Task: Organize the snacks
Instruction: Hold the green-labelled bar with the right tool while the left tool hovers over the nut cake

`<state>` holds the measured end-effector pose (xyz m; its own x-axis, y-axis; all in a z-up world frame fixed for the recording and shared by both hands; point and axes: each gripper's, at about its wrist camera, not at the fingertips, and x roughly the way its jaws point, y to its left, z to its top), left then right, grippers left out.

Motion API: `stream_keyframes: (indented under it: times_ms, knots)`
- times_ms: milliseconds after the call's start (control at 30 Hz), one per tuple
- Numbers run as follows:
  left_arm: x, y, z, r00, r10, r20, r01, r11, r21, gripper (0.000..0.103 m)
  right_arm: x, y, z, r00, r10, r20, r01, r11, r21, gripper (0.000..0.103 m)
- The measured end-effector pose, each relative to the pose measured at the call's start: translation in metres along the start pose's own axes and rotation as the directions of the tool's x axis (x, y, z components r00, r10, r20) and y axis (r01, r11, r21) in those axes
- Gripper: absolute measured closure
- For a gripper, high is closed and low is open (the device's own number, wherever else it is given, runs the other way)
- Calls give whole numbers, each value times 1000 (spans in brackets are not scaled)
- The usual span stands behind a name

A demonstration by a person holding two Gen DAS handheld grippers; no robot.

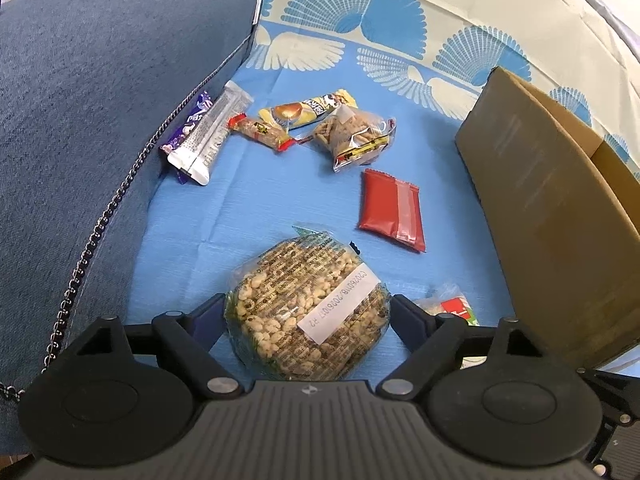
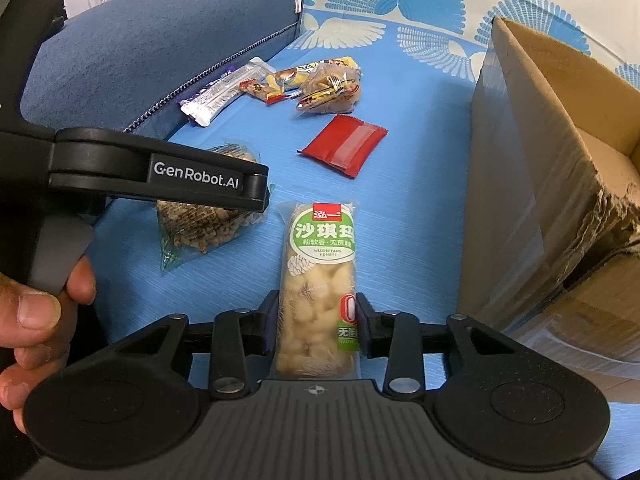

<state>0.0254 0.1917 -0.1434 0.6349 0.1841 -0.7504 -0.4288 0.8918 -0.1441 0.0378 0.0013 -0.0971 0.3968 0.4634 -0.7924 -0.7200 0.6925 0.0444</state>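
My left gripper [image 1: 308, 312] has its pads against both sides of a round clear pack of puffed grain cake [image 1: 308, 304], which lies on the blue sheet. The right wrist view shows that same pack [image 2: 200, 232] partly hidden under the left gripper's black body [image 2: 160, 176]. My right gripper [image 2: 316, 320] is shut on a long sachima bar [image 2: 320, 276] with a green and white label, which points away from me. A corner of this bar [image 1: 452, 308] peeks out at the lower right of the left wrist view.
A red flat packet [image 1: 390, 210] lies beyond the round pack. Several more snack bars and bags [image 1: 280, 128] sit farther back beside a blue cushion [image 1: 100, 100]. An open cardboard box [image 2: 540, 200] stands at the right. A hand [image 2: 36, 300] holds the left gripper's handle.
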Motion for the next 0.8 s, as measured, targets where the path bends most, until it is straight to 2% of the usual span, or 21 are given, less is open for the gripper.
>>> stream_keyframes:
  times_ms: [800]
  knots:
    - [-6,3,0,999,-20,32,21,1000,-17,15,-10,-4,2,997,-13,74,12,1000,24,65]
